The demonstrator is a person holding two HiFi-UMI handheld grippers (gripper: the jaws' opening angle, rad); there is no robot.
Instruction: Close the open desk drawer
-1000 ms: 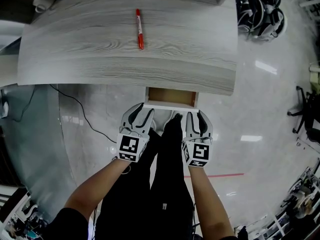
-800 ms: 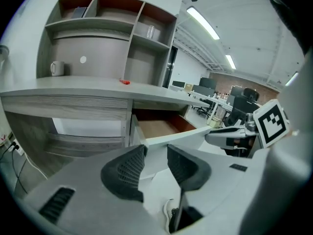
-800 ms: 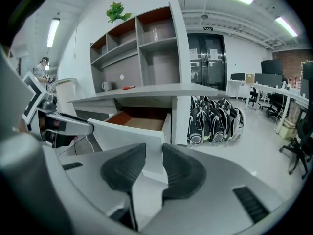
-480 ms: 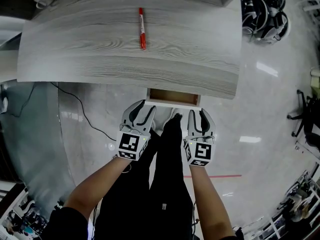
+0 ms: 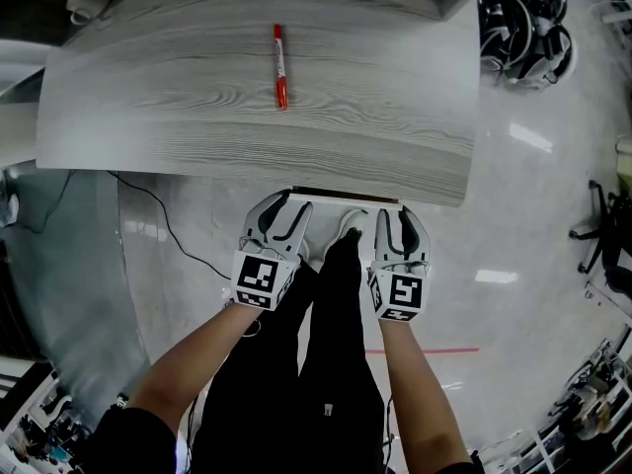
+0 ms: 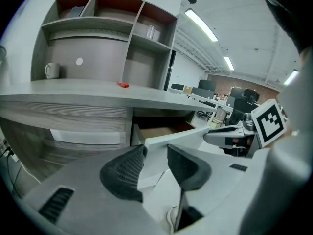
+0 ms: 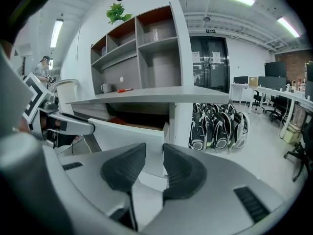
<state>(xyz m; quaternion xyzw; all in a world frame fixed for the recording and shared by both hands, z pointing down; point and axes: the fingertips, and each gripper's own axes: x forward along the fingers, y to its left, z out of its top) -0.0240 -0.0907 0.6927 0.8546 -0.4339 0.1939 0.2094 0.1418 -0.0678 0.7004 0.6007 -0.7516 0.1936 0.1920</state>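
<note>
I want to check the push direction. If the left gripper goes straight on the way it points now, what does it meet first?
The white drawer front, right ahead of the left gripper, whose jaws stand apart. It may already touch it, but the depth is unclear.

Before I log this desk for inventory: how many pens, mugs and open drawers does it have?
Red pens: 1
White mugs: 1
Open drawers: 1
Total: 3
</note>
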